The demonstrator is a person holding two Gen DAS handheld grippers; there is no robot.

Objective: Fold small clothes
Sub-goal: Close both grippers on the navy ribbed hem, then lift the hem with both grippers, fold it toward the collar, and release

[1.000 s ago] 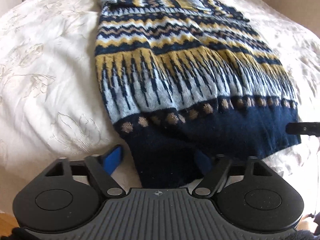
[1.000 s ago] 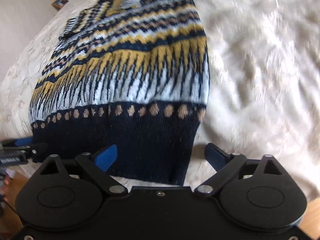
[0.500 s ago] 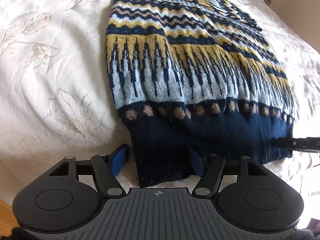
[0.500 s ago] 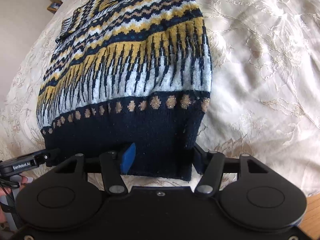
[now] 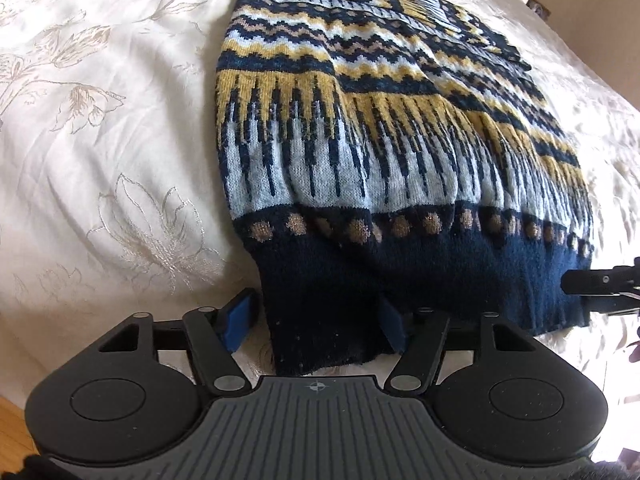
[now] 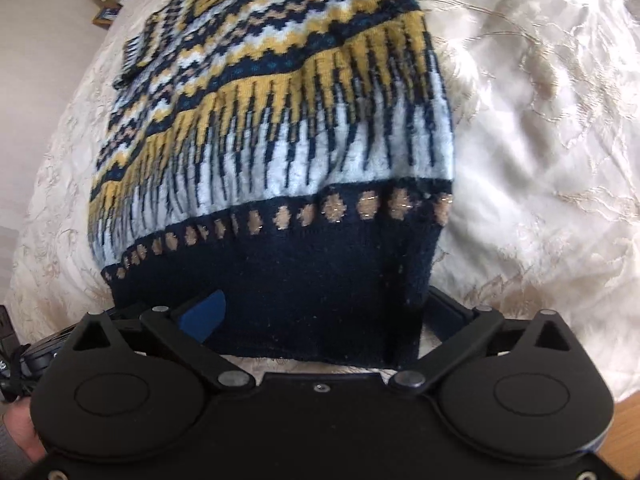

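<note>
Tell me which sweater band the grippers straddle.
The plain navy hem band, nearest both cameras; the dotted, pale blue and mustard bands lie farther up.

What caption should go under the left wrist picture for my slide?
Left gripper straddles a corner of the patterned sweater's navy hem on the cream bedspread.

Left of the sweater (image 5: 360,152) I see open bedspread (image 5: 100,160), clear to pass. Same on its right side in the right wrist view. The navy hem (image 6: 320,292) fills both sets of jaws. Right gripper (image 5: 600,292) crowds the hem's far corner. Bed edge, wood floor (image 6: 624,424) just behind me.
</note>
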